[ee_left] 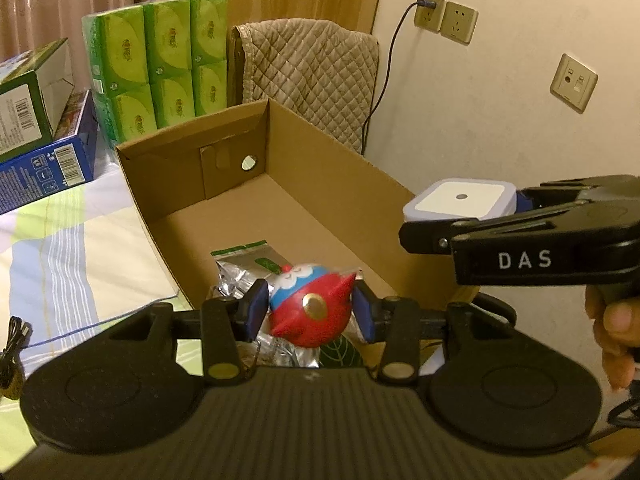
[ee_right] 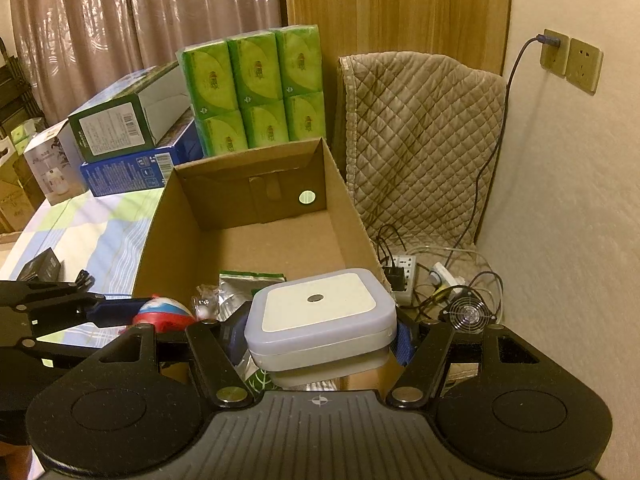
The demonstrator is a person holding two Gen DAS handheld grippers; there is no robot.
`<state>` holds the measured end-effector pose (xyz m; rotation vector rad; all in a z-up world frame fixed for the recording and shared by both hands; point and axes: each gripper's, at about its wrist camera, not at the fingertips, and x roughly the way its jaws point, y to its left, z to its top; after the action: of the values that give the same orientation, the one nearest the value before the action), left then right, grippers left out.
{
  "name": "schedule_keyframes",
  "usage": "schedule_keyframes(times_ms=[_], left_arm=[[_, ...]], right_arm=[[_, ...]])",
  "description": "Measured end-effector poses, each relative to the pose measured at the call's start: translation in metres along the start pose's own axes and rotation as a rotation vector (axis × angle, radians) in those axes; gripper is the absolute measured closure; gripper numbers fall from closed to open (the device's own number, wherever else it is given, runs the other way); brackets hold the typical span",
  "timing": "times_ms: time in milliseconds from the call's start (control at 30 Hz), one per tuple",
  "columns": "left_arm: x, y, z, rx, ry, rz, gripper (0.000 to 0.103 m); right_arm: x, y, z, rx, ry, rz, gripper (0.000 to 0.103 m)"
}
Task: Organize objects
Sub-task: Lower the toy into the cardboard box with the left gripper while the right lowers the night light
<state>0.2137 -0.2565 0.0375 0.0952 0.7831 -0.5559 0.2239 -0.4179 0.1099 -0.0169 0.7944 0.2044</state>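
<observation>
Left gripper [ee_left: 310,314] jaws spread beside red-blue toy [ee_left: 312,312], above near end of cardboard box [ee_left: 224,136]: toy may roll. Right gripper [ee_right: 322,334] pinching white square lamp [ee_right: 320,312] over box's right wall: may drop outside.

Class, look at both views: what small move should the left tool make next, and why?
Probably open the left tool fully and lift clear. The red toy already sits low over the box, above the foil packets, and the pads look barely touching it, so letting go should drop it inside.
</observation>
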Motion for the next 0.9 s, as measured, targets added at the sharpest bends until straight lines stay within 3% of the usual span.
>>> schedule_keyframes(times_ms=[33,900], left_arm=[[0.000,0.000,0.000,-0.002,-0.003,0.007,0.053],[-0.027,0.020,-0.007,-0.043,-0.015,0.063,0.053]], right_arm=[[0.000,0.000,0.000,0.001,0.000,0.001,0.039],[-0.003,0.014,-0.005,0.010,0.008,0.036,0.039]])
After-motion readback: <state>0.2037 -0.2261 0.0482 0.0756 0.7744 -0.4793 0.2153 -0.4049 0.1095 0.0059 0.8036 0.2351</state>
